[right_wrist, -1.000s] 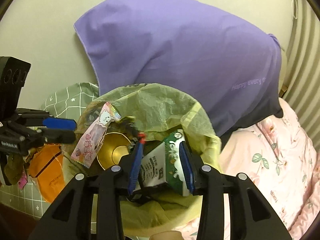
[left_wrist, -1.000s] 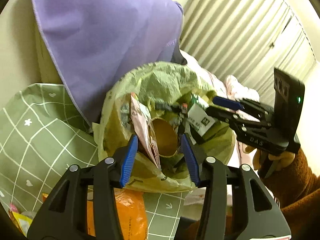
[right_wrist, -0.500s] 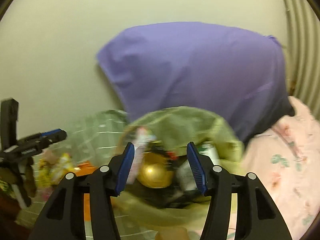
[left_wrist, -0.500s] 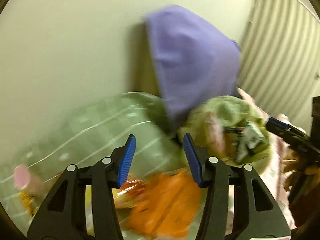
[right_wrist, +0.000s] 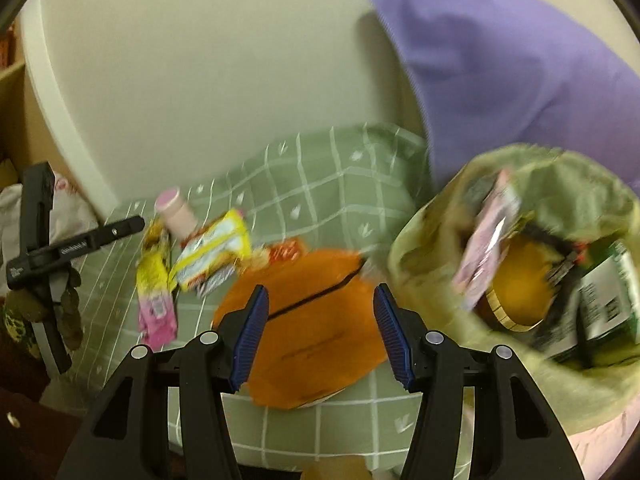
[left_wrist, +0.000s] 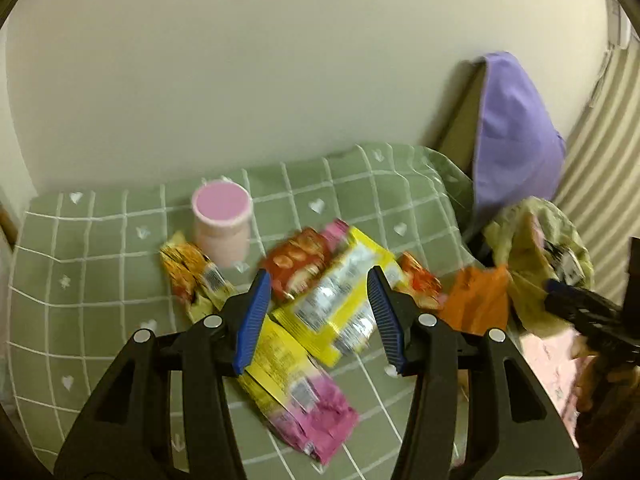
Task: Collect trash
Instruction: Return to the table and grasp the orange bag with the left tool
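My left gripper [left_wrist: 317, 272] is open and empty, hovering over a yellow wrapper [left_wrist: 340, 304] on the green checked cloth [left_wrist: 100, 280]. Around it lie a red snack packet [left_wrist: 296, 264], a yellow-and-pink wrapper [left_wrist: 296, 396], a small yellow wrapper [left_wrist: 192, 276] and an upright pink cup [left_wrist: 223, 220]. My right gripper [right_wrist: 320, 289] is open and empty above an orange bag [right_wrist: 316, 320]. To its right stands the yellow-green trash bag [right_wrist: 420, 248], holding a gold bowl [right_wrist: 520, 296], a green-and-white carton [right_wrist: 608, 292] and a pink wrapper [right_wrist: 488, 240].
A purple pillow [right_wrist: 500, 72] leans on the wall behind the trash bag. Pink floral bedding [left_wrist: 552, 360] lies to the right of the cloth. A cream wall [left_wrist: 280, 60] closes the far side. A brown sleeve shows at lower left in the right wrist view.
My right gripper has let go of the green-and-white carton in the bag, opened and swung left over the orange bag. My left gripper has swung left from the bag to the wrappers.
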Action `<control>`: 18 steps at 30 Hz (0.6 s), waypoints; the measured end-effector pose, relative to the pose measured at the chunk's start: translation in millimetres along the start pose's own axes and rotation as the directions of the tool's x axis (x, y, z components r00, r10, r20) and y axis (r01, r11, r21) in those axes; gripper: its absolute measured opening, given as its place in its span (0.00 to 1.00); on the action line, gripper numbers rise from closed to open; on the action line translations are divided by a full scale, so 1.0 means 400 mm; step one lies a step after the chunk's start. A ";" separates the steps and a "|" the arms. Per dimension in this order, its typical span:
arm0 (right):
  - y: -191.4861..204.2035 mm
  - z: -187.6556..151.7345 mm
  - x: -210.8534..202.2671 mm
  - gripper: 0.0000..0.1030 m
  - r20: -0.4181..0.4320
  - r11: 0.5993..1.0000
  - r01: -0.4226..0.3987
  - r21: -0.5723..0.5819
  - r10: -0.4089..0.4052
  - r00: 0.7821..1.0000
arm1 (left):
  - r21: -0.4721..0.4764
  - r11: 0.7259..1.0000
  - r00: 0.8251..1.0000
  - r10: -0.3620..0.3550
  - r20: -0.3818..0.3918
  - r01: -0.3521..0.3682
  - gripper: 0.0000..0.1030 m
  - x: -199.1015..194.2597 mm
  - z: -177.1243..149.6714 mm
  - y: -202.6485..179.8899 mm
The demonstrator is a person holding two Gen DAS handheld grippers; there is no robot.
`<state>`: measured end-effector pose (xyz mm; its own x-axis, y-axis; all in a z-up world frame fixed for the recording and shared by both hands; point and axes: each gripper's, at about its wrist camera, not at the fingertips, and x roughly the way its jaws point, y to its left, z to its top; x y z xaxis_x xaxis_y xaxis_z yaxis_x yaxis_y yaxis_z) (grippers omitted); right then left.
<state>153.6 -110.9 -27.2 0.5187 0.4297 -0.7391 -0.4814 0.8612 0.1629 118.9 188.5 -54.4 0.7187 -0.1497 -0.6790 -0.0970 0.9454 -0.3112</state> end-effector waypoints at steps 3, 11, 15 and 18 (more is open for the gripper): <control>0.007 -0.028 0.013 0.50 -0.029 1.000 0.003 -0.004 -0.003 1.000 | 0.051 0.993 0.994 -0.102 -0.028 0.103 0.53 0.009 0.000 -0.058; -0.056 -0.112 -0.034 0.50 -0.060 0.994 0.106 0.020 -0.105 0.993 | 0.276 0.920 0.950 -0.221 -0.221 0.278 0.53 0.177 -0.026 -0.296; -0.093 -0.156 -0.052 0.50 -0.080 0.988 0.148 0.050 -0.143 0.986 | 0.271 0.929 0.937 -0.162 -0.310 0.250 0.50 0.282 -0.049 -0.337; -0.118 -0.177 -0.056 0.50 -0.088 0.983 0.164 0.078 -0.157 0.984 | 0.198 0.950 0.923 -0.162 -0.350 0.242 0.19 0.301 -0.053 -0.330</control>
<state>114.5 -180.3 -64.7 0.5236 0.2634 -0.8102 -0.3334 0.9385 0.0896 203.8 39.4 -109.2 0.4380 -0.3925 -0.8088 0.2183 0.9192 -0.3278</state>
